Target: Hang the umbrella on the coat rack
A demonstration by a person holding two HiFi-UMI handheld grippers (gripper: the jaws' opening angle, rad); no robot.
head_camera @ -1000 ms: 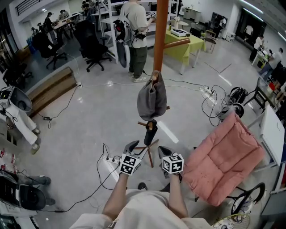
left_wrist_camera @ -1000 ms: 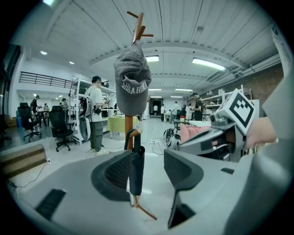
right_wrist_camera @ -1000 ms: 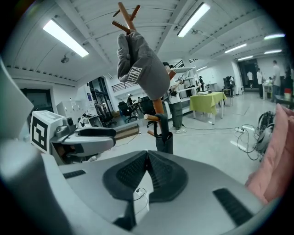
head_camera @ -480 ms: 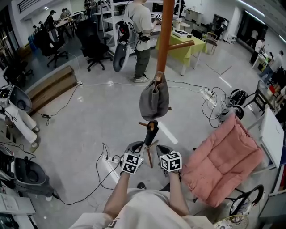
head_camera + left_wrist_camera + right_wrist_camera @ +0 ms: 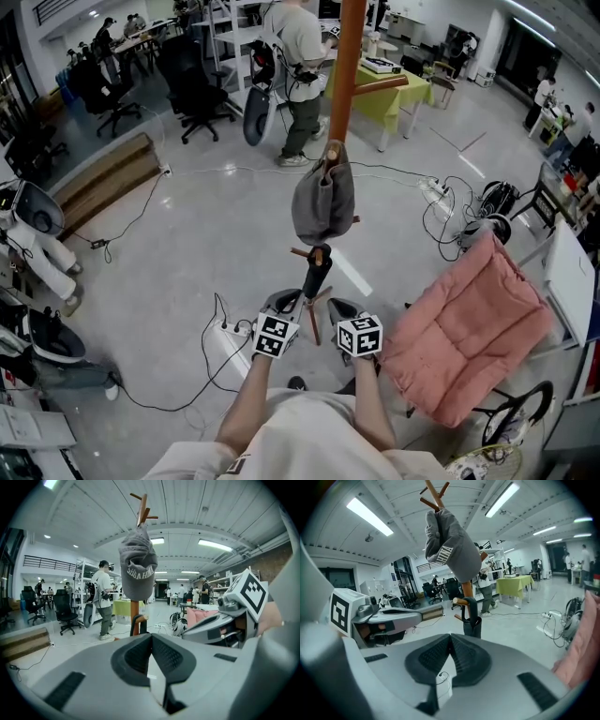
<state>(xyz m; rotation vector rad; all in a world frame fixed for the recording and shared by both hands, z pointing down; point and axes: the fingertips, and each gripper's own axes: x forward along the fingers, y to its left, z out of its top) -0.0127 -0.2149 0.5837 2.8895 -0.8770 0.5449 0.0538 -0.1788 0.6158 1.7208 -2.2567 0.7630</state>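
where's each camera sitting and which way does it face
Head view: on the person's head, looking down at coat rack, grey cap, umbrella; shows forearms, left gripper, right gripper.
Left gripper view: rides that gripper, faces the rack; own shut jaws, right gripper beside.
Right gripper view: likewise, left gripper beside.
Shared: all three show the cap.

Left hand-held gripper (image 5: 151, 641) jaws gone from apart to together, empty

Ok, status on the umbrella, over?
Left hand-held gripper shut, empty. Right hand-held gripper shut, empty. Umbrella hooked on coat rack peg, below grey cap. Nothing blocking.
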